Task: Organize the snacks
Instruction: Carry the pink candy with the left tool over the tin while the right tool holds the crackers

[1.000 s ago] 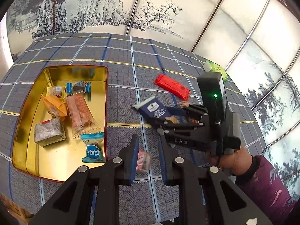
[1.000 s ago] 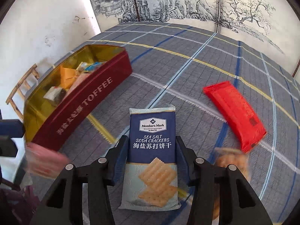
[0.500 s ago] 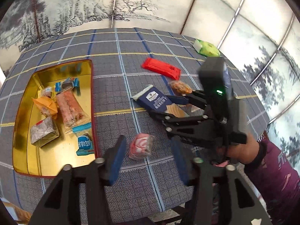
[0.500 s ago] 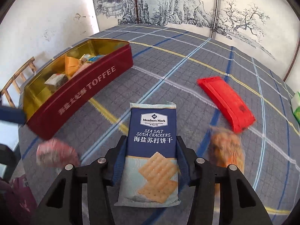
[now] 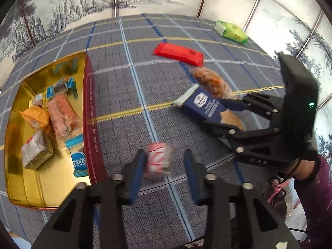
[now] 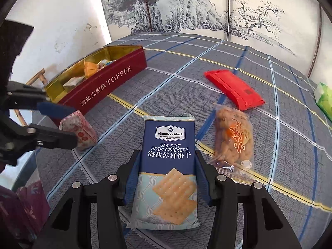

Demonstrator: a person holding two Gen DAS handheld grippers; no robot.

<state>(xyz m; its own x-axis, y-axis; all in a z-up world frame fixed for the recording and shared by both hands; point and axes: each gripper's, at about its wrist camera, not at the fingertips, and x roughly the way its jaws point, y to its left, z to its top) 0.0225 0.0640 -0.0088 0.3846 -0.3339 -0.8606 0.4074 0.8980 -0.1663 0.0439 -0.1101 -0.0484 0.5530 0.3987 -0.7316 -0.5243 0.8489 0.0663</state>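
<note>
My left gripper [image 5: 164, 166] is open around a pink-and-white wrapped sweet [image 5: 158, 160] that lies on the cloth, touching its left finger; the sweet also shows in the right wrist view [image 6: 79, 129]. My right gripper [image 6: 166, 178] is shut on a blue soda cracker pack [image 6: 169, 166], which also shows in the left wrist view [image 5: 204, 104]. The red toffee tin [image 5: 88, 112] with a gold inside sits left and holds several snacks; in the right wrist view it is at the far left [image 6: 116, 78].
A red flat pack [image 6: 233, 88], a clear bag of brown biscuits [image 6: 234, 137] and a green pack [image 5: 231, 31] lie on the checked tablecloth [image 5: 128, 78]. The table's front edge is near my left gripper. Painted screens stand behind the table.
My left gripper opened and released the pink sweet onto the cloth, then lowered around it again. The right gripper kept hold of the cracker pack and drew slightly back.
</note>
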